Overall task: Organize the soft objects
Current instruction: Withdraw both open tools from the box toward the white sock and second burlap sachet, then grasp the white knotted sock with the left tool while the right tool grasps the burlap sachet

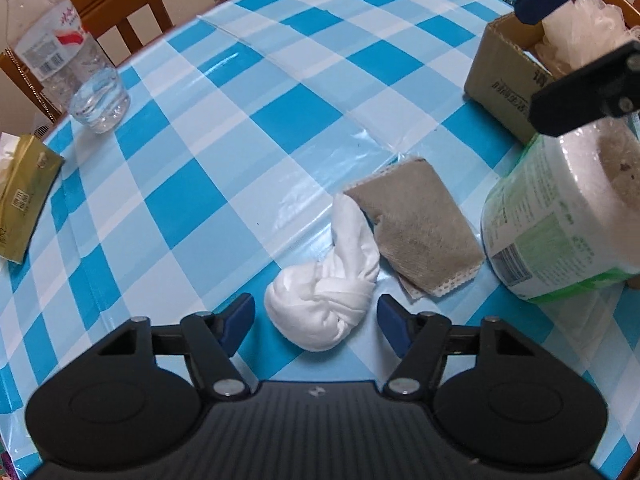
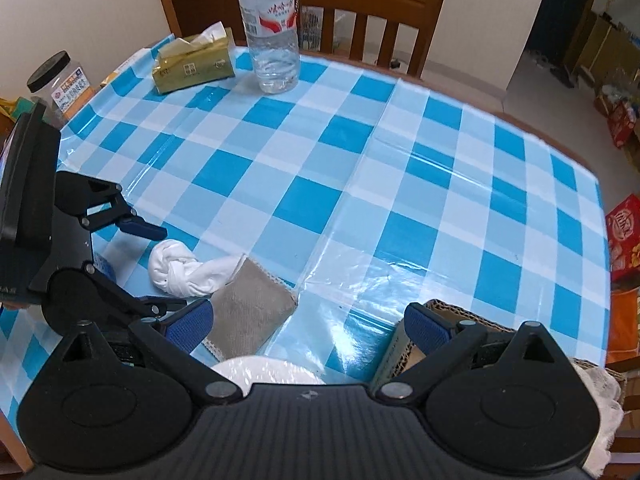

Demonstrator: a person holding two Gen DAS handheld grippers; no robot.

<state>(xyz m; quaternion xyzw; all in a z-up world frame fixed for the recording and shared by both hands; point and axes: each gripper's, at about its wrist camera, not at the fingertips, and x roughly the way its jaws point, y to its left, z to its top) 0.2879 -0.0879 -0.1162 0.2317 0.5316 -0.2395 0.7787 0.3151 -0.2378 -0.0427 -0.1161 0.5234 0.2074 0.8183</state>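
A white knotted sock (image 1: 320, 312) lies on the blue checked tablecloth (image 1: 280, 120). My left gripper (image 1: 316, 318) points down at it, one blue pad on each side of the knot and close to it, not pressing. The sock's tail rests on a grey-brown cloth pad (image 1: 420, 236) with a white mesh edge. In the right wrist view the sock (image 2: 176, 268) and the pad (image 2: 248, 308) lie at lower left, with the left gripper (image 2: 170, 268) around the sock. My right gripper (image 2: 310, 326) is wide open and empty, above a wrapped toilet-paper roll (image 2: 264, 368).
A cardboard box (image 1: 500, 76) holding a clear plastic bag (image 1: 580, 28) stands right of the roll (image 1: 560, 216). A water bottle (image 2: 272, 36), a gold tissue pack (image 2: 192, 64) and a jar (image 2: 60, 76) sit along the far edge. A wooden chair (image 2: 372, 12) stands behind.
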